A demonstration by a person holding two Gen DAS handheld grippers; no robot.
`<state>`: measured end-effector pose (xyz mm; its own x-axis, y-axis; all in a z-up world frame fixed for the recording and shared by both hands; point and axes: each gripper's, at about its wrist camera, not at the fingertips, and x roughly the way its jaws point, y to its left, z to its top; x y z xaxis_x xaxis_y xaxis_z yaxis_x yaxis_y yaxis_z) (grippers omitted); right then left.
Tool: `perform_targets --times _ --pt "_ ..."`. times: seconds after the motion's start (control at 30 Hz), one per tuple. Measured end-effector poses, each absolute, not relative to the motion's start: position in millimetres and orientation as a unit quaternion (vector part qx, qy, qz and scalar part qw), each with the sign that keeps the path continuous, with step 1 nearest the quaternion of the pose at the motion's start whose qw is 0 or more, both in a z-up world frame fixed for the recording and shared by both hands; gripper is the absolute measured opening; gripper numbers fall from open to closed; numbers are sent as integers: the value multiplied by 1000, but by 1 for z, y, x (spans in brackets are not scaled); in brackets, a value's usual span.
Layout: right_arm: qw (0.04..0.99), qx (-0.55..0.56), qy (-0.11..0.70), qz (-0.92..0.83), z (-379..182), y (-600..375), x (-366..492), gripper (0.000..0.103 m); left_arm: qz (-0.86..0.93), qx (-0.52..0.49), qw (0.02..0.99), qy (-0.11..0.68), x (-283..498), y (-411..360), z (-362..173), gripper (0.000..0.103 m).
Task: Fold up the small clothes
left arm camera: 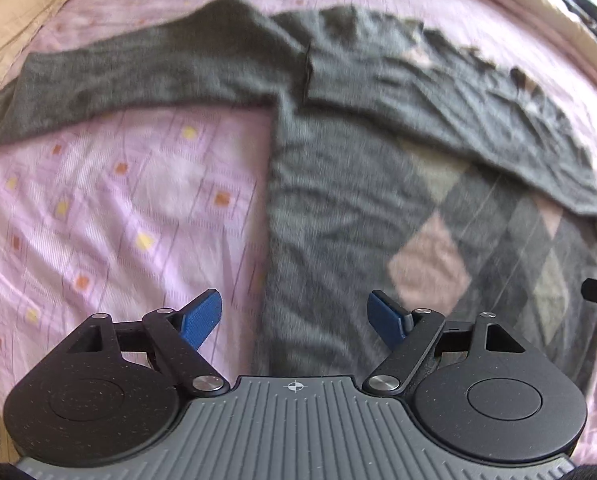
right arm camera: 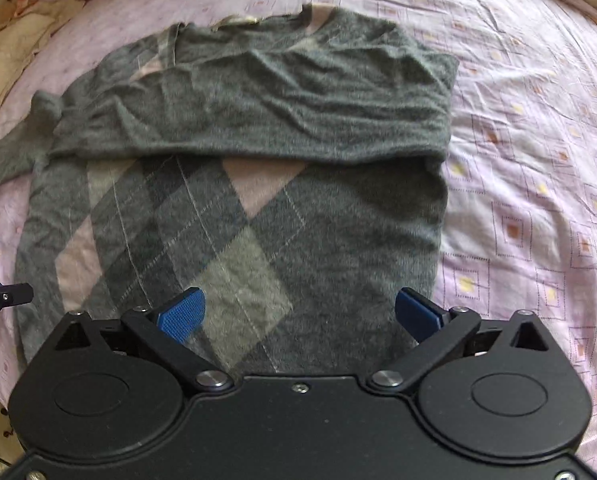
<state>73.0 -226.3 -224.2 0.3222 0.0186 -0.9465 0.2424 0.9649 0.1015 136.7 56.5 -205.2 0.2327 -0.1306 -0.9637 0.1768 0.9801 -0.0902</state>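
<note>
Grey knit with an argyle pattern of pink and pale diamonds: in the left wrist view the sweater [left arm camera: 338, 208] lies flat on a bed sheet [left arm camera: 118, 208] of pink cloth printed with small squares. The left tool [left arm camera: 294, 316] hangs above it with its blue pads spread wide and nothing between them; the sweater's straight side edge runs up just between the two pads, so one pad is over bare sheet and the other over knit. One sleeve [left arm camera: 118, 80] stretches out sideways across the sheet, while the other sleeve is folded across the chest. This view is smeared by motion, so the neckline and far hem are hard to read. A dark piece of the other tool pokes in at the right edge.

In the right wrist view the sweater [right arm camera: 258, 220] fills the middle, its body directly beneath the right tool [right arm camera: 300, 312], whose blue pads stand wide apart and empty above the knit. The folded sleeve [right arm camera: 278, 112] lies as a band over the upper body, hiding the pattern there. The near hem is hidden behind the tool's black housing, and the outstretched sleeve is cut off at the left edge. The bed sheet [right arm camera: 518, 200] shows around it.
</note>
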Motion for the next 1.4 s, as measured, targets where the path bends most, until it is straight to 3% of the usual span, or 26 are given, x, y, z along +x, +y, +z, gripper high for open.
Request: perform_targets --times 0.13,0.3,0.57,0.7,0.73,0.8,0.83,1.1,1.4 --pt "790 85 603 -65 -242 -222 71 102 -80 32 773 628 124 57 -227 82" --pt "785 51 616 -49 -259 -215 71 103 -85 59 782 614 117 43 -236 103" --pt "801 43 595 -45 -260 -215 64 103 -61 48 809 583 102 41 -236 103" --pt "785 43 617 -29 -256 -221 73 103 -60 46 788 611 114 38 -235 103" --pt "783 50 620 -29 -253 -224 76 101 -61 42 784 617 118 39 -233 101" --pt "789 60 611 -35 -242 -231 78 91 -50 25 794 605 120 49 -219 75" --pt "796 63 600 -41 -233 -234 77 91 -41 16 802 596 119 55 -211 71" --pt "850 105 508 -86 -169 -233 85 91 20 -55 844 533 151 150 -161 70" --pt "874 138 455 -96 -132 -182 127 91 109 -121 839 519 222 272 -167 70"
